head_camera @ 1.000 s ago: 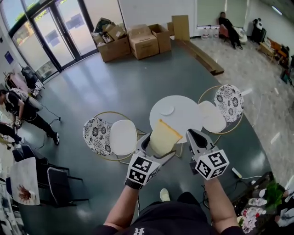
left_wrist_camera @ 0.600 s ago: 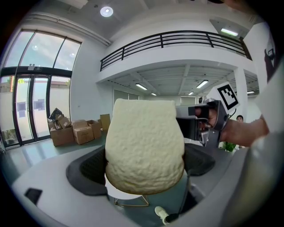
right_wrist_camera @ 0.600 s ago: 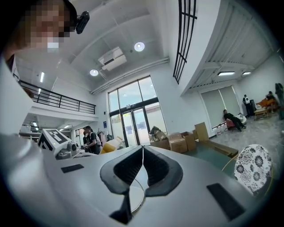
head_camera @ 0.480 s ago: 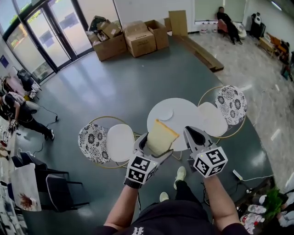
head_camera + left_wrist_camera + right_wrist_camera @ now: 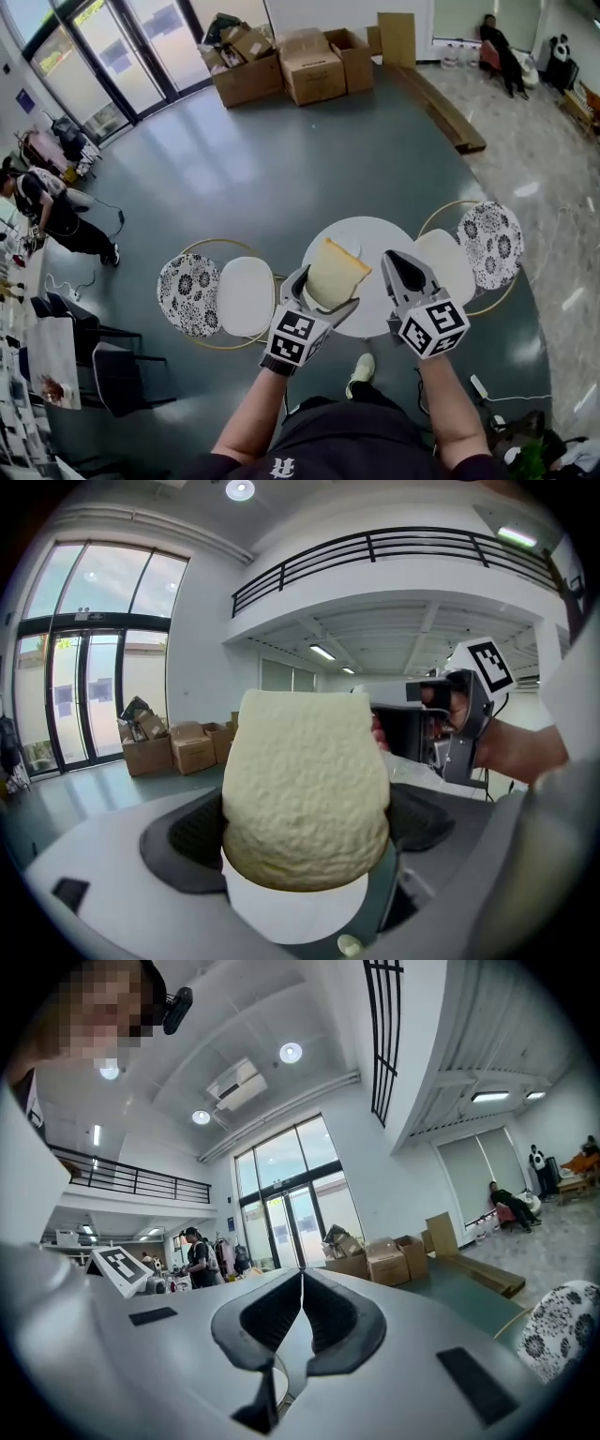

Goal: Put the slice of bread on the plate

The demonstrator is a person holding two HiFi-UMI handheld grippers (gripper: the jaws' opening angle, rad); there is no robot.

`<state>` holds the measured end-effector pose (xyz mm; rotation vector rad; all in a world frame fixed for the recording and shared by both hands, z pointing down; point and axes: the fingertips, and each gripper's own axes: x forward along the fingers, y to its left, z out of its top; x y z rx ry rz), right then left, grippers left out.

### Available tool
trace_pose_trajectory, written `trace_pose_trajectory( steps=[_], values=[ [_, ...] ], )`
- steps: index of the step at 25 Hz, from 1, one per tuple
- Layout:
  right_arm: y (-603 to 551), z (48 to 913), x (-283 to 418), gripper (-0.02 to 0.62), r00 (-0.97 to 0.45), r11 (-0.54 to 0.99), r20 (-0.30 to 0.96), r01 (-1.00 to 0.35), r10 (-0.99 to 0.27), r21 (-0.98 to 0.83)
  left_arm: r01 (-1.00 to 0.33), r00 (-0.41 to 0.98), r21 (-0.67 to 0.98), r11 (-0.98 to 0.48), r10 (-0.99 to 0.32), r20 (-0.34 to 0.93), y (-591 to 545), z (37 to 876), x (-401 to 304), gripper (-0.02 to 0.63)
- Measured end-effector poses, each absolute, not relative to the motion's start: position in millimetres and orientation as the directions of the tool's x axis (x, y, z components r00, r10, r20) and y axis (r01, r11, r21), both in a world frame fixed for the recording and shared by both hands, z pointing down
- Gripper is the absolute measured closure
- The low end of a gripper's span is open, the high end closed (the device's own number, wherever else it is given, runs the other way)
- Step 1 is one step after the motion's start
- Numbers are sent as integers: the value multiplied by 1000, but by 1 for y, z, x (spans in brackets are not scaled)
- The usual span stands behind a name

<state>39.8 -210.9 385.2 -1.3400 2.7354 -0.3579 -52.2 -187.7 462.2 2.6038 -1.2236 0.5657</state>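
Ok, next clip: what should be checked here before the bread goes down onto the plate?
1. Grip on the bread: ok. The left tongs are shut on the lower end of the slice of bread, which stands upright.
2. Right tongs out of the way: ok. They are shut, empty, and held to the right of the slice.
3. Plate located: ok. It sits on the round table, partly hidden behind the slice.
4. Plate free of other things: cannot tell. Only part of it shows.
5. Slice lined up over the plate: cannot tell. They overlap in the head view, but the height is unclear.
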Motion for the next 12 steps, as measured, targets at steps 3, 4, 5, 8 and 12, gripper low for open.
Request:
trace_pose_trajectory(
  steps=[3,4,5,8,12],
  values=[
    [-236,389,46,589,-635,612,27,-753,-772,-243,-800,546,18,-599,-717,433,-215,474,-47,84],
    [-243,392,48,589,-639,614,26,-749,-769,-248,-809,534,16,-588,-722,440,-223,480,-46,84],
    [-249,395,50,589,-641,615,26,-747,-767,-253,-816,522,15,-578,-726,448,-230,487,-45,84],
    [-266,404,53,589,-645,616,35,-743,-763,-263,-833,497,23,-553,-730,469,-251,506,-45,84],
    [-294,419,56,589,-641,607,48,-745,-766,-276,-845,476,27,-534,-728,492,-281,533,-43,84]
  ],
)
